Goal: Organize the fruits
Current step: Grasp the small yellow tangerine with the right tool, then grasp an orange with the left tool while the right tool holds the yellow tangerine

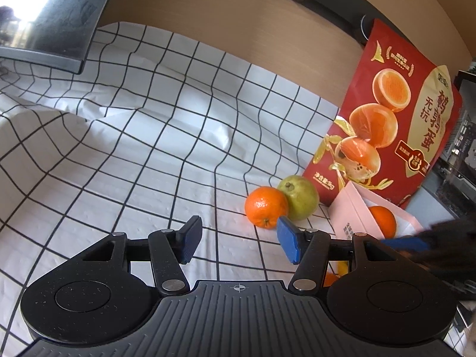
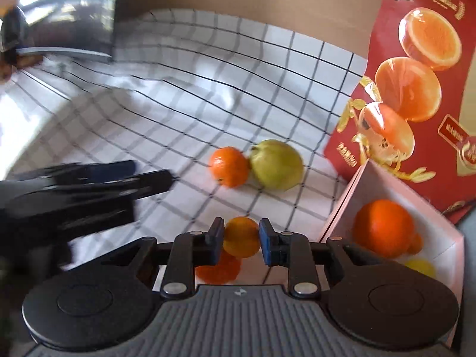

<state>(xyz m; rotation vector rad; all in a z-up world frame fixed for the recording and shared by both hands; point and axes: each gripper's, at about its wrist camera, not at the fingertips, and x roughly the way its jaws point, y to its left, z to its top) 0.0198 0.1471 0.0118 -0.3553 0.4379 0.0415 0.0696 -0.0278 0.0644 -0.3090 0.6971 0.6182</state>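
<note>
My right gripper is shut on a small orange fruit and holds it above another orange fruit on the checked cloth. My left gripper is open and empty; it also shows blurred at the left of the right wrist view. An orange and a green fruit lie touching on the cloth just beyond its right fingertip; both also show in the right wrist view, the orange and the green fruit. A pink box to the right holds an orange and a yellow fruit.
A red printed carton stands behind the pink box. A dark monitor stands at the back left. A tan wall panel borders the far edge of the white checked cloth.
</note>
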